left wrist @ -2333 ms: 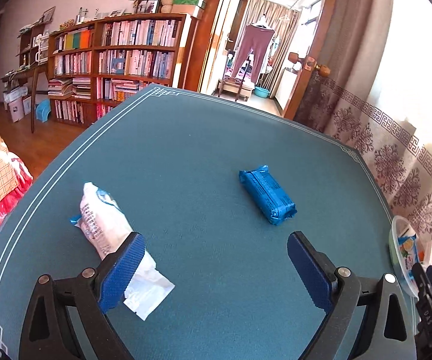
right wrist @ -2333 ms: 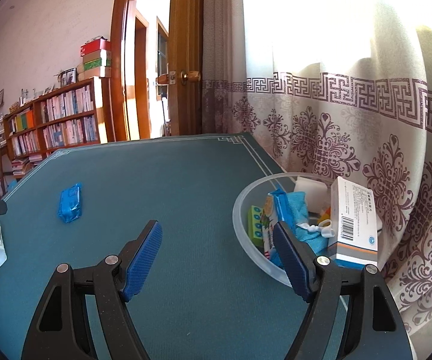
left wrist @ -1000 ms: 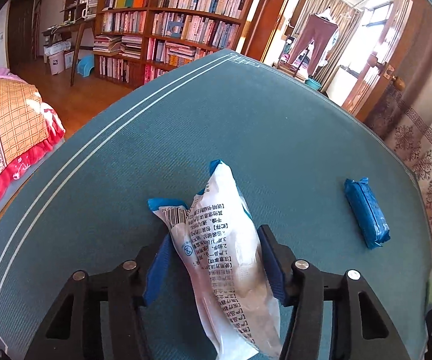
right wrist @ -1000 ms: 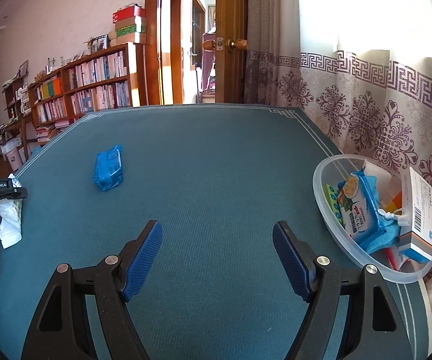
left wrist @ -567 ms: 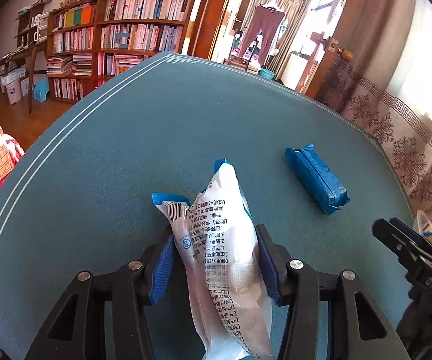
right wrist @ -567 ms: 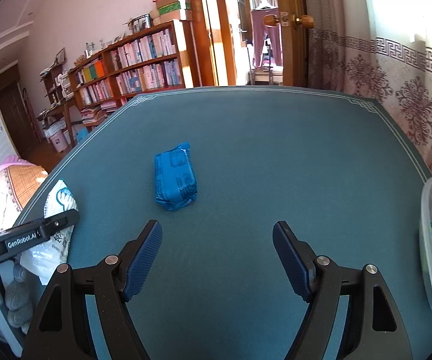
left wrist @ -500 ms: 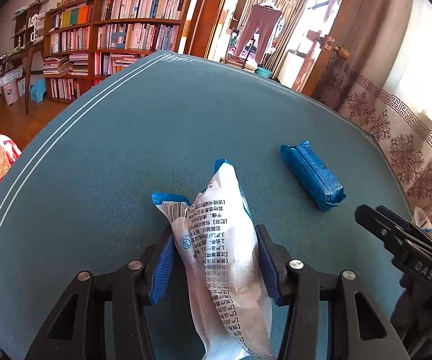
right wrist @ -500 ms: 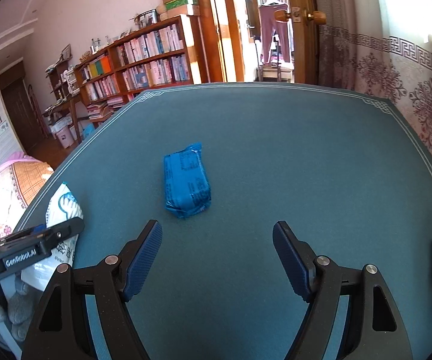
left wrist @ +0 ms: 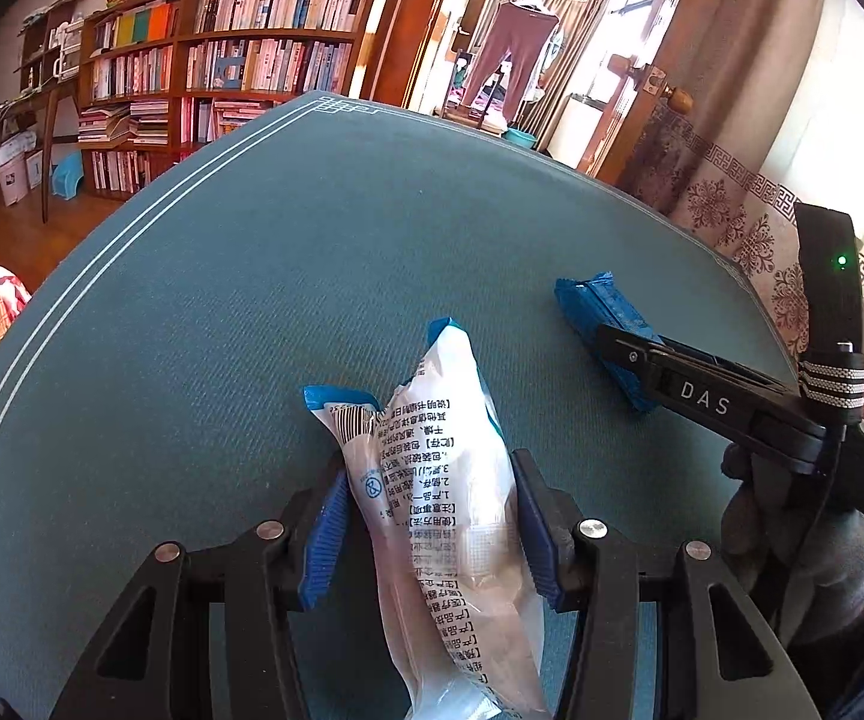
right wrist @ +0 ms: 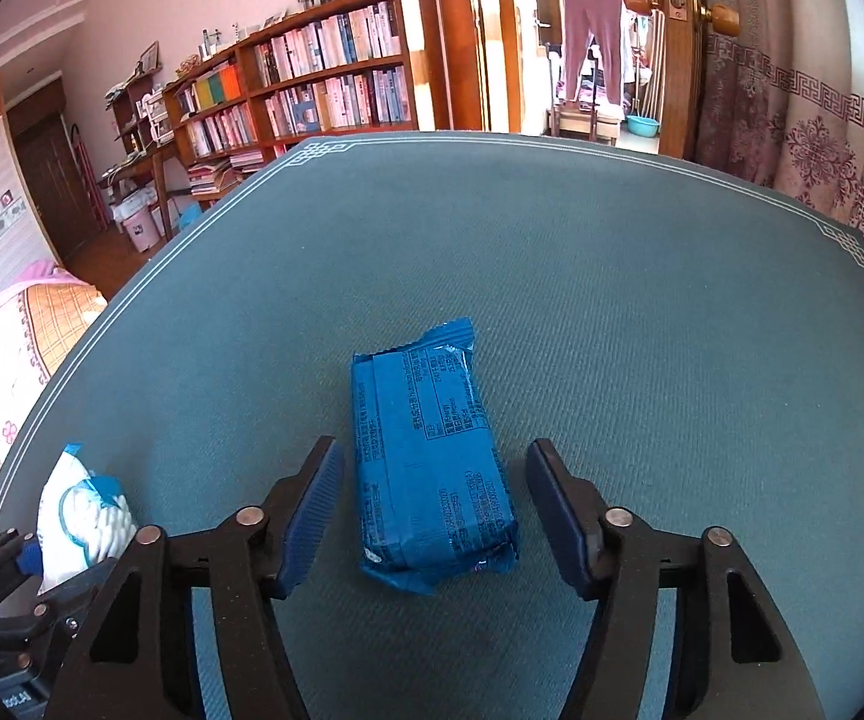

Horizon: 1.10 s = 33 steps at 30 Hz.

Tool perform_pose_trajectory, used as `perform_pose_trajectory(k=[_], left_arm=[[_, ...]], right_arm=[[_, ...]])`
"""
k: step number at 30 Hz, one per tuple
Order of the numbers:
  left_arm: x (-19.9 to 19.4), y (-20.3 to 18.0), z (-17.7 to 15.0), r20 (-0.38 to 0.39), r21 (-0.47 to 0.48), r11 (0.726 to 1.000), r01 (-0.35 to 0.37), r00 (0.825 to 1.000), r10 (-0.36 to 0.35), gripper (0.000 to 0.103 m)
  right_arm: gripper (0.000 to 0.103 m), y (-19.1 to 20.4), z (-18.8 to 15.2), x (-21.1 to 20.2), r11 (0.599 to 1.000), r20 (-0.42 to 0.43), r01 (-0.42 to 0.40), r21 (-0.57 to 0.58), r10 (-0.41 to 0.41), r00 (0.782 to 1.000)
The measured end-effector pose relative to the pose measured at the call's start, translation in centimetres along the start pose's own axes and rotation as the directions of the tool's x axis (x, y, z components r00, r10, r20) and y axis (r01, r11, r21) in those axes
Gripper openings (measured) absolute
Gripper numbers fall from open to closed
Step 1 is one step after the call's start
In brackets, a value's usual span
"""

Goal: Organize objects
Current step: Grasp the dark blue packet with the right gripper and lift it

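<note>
My left gripper (left wrist: 432, 519) is shut on a white plastic packet with blue ends and printed text (left wrist: 441, 498), held over the teal table (left wrist: 240, 276). The same packet shows at the lower left of the right wrist view (right wrist: 81, 516). A blue wrapped packet (right wrist: 432, 468) lies on the table between the fingers of my right gripper (right wrist: 435, 516), which is open around it with a gap on each side. In the left wrist view the blue packet (left wrist: 603, 318) lies to the right, partly hidden by the right gripper's body (left wrist: 732, 408).
The teal table's far edge with its white border line (right wrist: 552, 147) is ahead. A patterned curtain (right wrist: 822, 138) hangs along the right. A bookshelf (right wrist: 312, 84) and an open doorway stand beyond the table. A bed (right wrist: 6, 354) is at the left.
My right gripper has moved left and forward until the blue packet lies between its open fingers. My left gripper stays shut on the white packet and has turned a little toward the right.
</note>
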<state>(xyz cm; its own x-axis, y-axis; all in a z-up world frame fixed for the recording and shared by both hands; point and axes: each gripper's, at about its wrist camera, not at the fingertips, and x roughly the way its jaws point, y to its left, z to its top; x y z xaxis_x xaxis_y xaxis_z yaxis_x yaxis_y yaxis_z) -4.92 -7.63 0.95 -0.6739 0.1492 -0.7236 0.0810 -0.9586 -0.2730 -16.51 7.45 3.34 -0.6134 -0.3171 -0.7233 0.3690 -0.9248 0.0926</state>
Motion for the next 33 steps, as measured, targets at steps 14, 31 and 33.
perform_pose_trajectory(k=[14,31,33], left_arm=[[0.0,-0.3,-0.2,0.008,0.027,0.999,-0.019,1.000,0.019,0.054],[0.3,-1.3,-0.5,0.016,0.081,0.995,-0.065,0.998,0.064,0.057],[0.4,-1.2,-0.6,0.017,0.084,0.994,-0.066,0.998,0.065,0.057]], right_arm=[[0.042,0.1,-0.8,-0.7,1.000,0.004,0.005,0.002,-0.005,1.000],[0.042,-1.1,-5.2,-4.5,0.997,0.011,0.006,0.078,-0.007,1.000],[0.042,-1.4,-5.9,-5.2,0.996,0.012,0.002,0.093,-0.004,1.000]])
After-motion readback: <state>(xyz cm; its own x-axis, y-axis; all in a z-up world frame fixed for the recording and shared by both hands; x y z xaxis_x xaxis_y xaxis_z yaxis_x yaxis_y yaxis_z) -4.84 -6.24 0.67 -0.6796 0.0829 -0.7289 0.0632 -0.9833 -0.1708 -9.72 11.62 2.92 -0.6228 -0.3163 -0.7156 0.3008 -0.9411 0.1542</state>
